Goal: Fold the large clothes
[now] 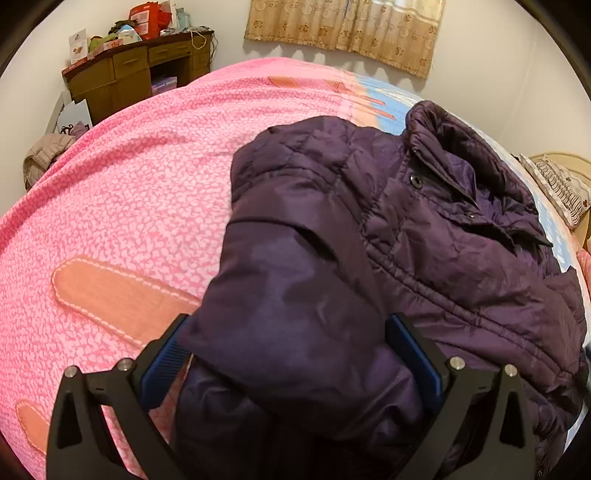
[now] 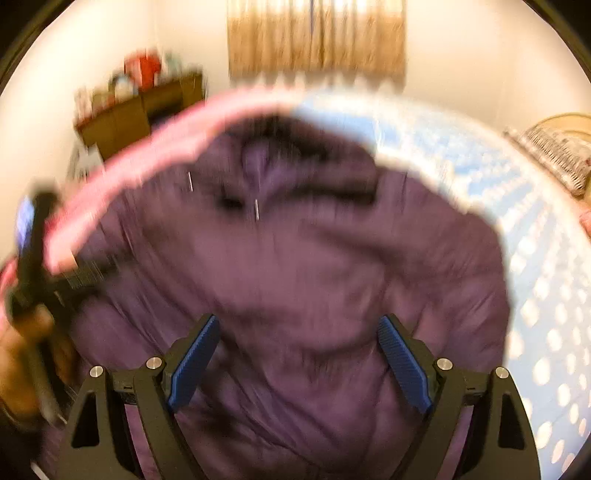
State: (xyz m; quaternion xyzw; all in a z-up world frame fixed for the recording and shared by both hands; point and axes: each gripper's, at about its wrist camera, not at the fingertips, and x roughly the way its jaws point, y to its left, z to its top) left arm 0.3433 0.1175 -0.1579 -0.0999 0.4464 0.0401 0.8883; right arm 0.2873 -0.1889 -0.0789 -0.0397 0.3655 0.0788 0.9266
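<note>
Left wrist: jacket (image 1: 424,236) collar toward curtain (image 1: 347,29)

Cluttered wooden desk (image 1: 144,70), beige curtain (image 1: 343,29)

Cluttered desk (image 1: 144,70), curtain (image 1: 347,29), pillow (image 1: 561,184)

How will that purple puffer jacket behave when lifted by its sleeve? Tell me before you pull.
The purple jacket looks quilted and puffy, so probably light for its bulk. It will likely flop and trail, since the sleeve between the left gripper fingers already sags in soft folds. Its shiny shell may slip.
</note>
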